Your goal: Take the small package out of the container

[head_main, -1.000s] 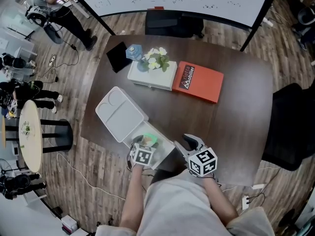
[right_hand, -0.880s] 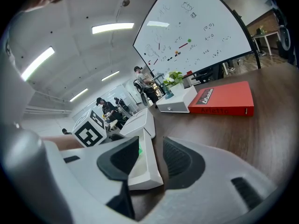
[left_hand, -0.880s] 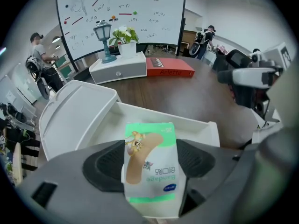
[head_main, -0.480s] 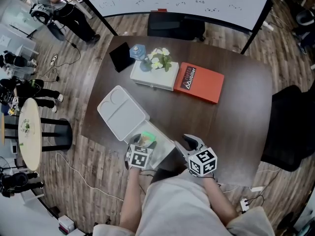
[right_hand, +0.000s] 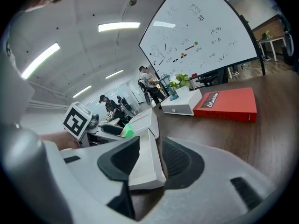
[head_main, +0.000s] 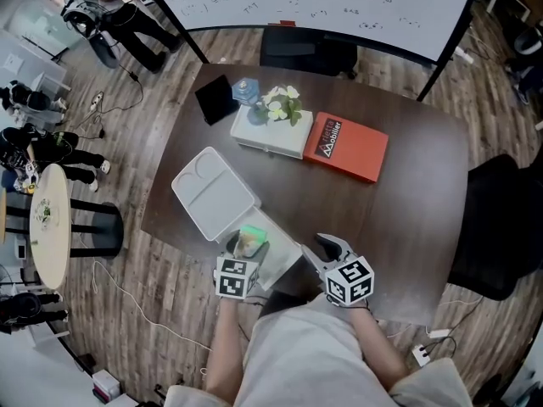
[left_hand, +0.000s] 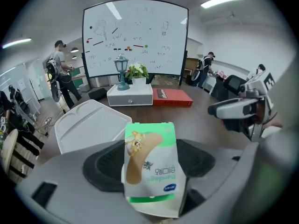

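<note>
A small green and white bandage package (left_hand: 149, 155) stands upright between the pads of my left gripper (left_hand: 149, 164), which is shut on it. In the head view the package (head_main: 250, 241) hangs just above the open white container (head_main: 284, 257) at the table's near edge, with the left gripper (head_main: 245, 255) under it. The container's lid (head_main: 214, 195) lies folded back to the left. My right gripper (right_hand: 150, 161) is shut on the container's near right corner (right_hand: 142, 174). It shows as the right gripper (head_main: 327, 248) in the head view too.
A red book (head_main: 352, 145) lies at the table's middle, beside a white box (head_main: 270, 134) with flowers and a small blue lamp (head_main: 246, 89). A black tablet (head_main: 213, 98) stands at the far left corner. A black chair (head_main: 496, 219) is on the right. People stand far left.
My left gripper has risen with the package, lifting it up out of the container and tilting it more upright. The right gripper and container have stayed put.
</note>
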`<state>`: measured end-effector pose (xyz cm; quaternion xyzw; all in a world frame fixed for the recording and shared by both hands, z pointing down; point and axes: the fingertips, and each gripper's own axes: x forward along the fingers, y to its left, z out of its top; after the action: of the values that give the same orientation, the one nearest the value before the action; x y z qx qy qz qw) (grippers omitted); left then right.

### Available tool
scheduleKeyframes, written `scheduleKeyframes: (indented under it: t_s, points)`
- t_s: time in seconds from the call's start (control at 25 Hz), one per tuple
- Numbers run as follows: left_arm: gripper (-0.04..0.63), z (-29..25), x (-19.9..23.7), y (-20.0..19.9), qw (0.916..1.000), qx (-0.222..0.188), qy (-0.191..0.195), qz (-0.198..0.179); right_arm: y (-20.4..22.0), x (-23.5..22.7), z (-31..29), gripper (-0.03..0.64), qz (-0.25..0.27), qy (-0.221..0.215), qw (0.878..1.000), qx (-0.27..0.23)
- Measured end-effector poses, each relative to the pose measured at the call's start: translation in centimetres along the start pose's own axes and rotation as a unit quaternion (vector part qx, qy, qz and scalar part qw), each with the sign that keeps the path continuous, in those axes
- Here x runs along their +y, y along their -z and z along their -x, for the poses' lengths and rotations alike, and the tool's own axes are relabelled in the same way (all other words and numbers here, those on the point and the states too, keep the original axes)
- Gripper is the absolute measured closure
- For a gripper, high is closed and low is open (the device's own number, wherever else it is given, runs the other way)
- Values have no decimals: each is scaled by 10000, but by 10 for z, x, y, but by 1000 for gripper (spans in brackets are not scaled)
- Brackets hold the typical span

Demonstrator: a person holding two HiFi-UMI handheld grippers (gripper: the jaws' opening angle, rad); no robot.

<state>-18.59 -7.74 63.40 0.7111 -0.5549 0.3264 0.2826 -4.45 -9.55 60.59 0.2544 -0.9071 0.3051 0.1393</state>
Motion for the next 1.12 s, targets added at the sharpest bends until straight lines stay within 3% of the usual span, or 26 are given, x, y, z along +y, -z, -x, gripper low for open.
scheduleKeyframes:
  t_s: [0.28, 0.6, 0.84, 1.12]
  points:
    - [265, 22, -1, -15, 9968, -762, -45, 244, 2, 5, 1, 465, 112, -25, 9999, 28]
    - [265, 50, -3, -28, 9843, -1655, -69, 614, 3, 16, 1, 471, 224, -91, 9997, 47]
    - [265, 71, -2, -31, 9667, -2289, -76, 1139, 5, 24, 4, 477, 330, -135, 9994, 53]
    - [265, 88, 2, -28, 9497, -2649, -161, 1661, 6, 32, 9, 482, 458, -157, 9988, 40]
